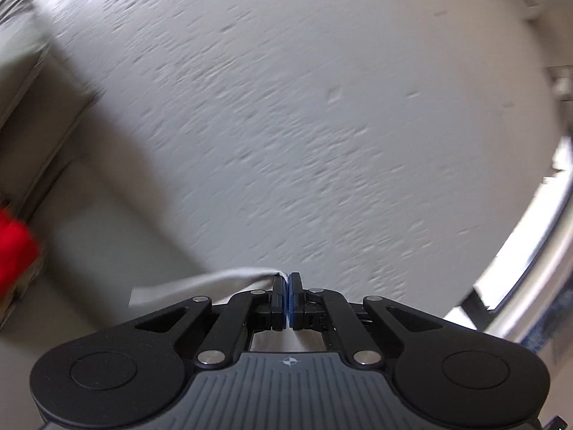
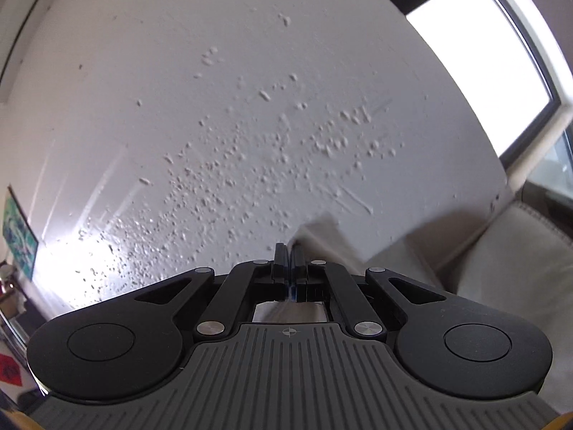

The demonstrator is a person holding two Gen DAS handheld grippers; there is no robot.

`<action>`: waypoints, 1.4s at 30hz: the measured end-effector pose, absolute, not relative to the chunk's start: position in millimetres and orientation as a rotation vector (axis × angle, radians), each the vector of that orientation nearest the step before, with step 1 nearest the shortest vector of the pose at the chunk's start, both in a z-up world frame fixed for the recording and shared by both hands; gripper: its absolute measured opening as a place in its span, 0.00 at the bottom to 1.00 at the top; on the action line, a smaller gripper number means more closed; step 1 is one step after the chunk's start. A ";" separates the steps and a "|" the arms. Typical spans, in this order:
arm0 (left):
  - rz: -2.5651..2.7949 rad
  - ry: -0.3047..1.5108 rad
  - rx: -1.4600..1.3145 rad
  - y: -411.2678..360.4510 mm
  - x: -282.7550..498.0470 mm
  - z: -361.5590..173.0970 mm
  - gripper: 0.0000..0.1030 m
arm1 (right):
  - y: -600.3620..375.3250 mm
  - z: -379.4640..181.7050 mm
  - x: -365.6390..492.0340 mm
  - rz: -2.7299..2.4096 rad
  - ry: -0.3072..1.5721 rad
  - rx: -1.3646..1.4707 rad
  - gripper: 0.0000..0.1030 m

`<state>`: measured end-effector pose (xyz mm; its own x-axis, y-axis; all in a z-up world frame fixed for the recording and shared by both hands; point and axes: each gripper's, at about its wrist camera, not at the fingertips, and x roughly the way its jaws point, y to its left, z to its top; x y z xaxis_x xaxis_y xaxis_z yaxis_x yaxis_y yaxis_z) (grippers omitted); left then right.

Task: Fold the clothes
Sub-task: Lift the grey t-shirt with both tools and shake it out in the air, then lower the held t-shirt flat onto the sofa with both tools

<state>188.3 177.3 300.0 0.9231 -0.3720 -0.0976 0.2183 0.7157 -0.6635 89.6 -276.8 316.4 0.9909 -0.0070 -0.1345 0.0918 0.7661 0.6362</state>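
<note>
In the left wrist view my left gripper (image 1: 288, 276) is shut on the edge of a pale grey-white garment (image 1: 200, 286). The cloth trails off to the left from the pinched jaws. In the right wrist view my right gripper (image 2: 288, 248) is shut on a pale cloth (image 2: 322, 236) too. That cloth rises and drapes away to the right of the jaws. Both grippers point nearly level at a white textured wall (image 1: 304, 114), so most of the garment hangs out of sight below.
A beige sofa cushion (image 2: 515, 254) lies at the right, below a bright window (image 2: 483, 57). The left wrist view has beige cushions (image 1: 43, 136) and something red (image 1: 14, 247) at its left edge. A framed picture (image 2: 19, 236) hangs at the far left.
</note>
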 end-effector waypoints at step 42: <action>0.037 0.810 -0.472 152.8 12.1 -24.6 0.00 | -217.9 -75.3 -92.6 -0.306 0.875 0.635 0.00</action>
<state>12.1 152.8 -24.6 0.6944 -0.1454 -0.7047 -0.2098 0.8959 -0.3916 -92.6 -217.9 -75.3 0.6140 0.0038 -0.7893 0.4955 0.7766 0.3892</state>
